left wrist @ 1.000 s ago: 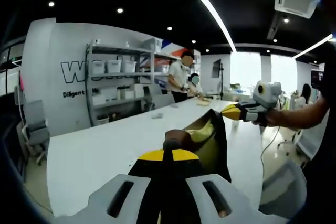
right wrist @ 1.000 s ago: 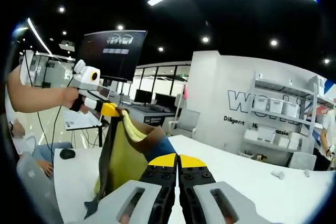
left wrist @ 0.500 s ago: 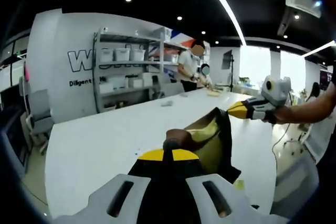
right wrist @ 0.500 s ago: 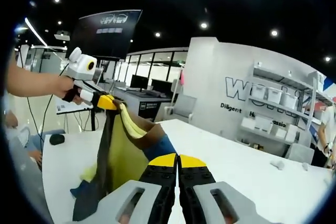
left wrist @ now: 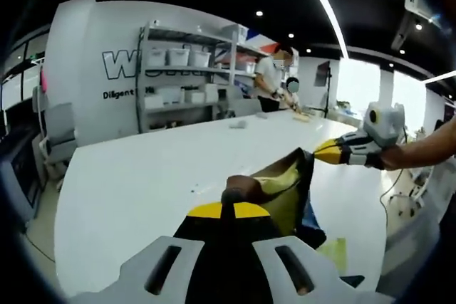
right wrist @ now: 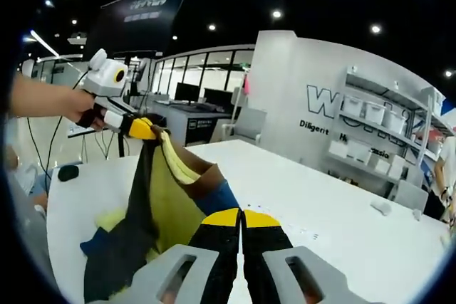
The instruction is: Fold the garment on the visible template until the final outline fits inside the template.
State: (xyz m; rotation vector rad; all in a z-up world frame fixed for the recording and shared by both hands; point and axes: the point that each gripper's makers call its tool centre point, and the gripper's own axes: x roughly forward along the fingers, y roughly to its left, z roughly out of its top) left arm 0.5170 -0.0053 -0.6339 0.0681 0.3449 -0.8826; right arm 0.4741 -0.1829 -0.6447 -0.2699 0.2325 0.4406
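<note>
While clamped in both grippers, limp garment (right wrist: 167, 204) (yellow-and-black cloth).

one garment (right wrist: 160, 208), two grippers (left wrist: 228, 213) (right wrist: 242, 218), one table (left wrist: 142, 183)

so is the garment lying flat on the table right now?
No, the garment hangs lifted between the left gripper and right gripper.
</note>
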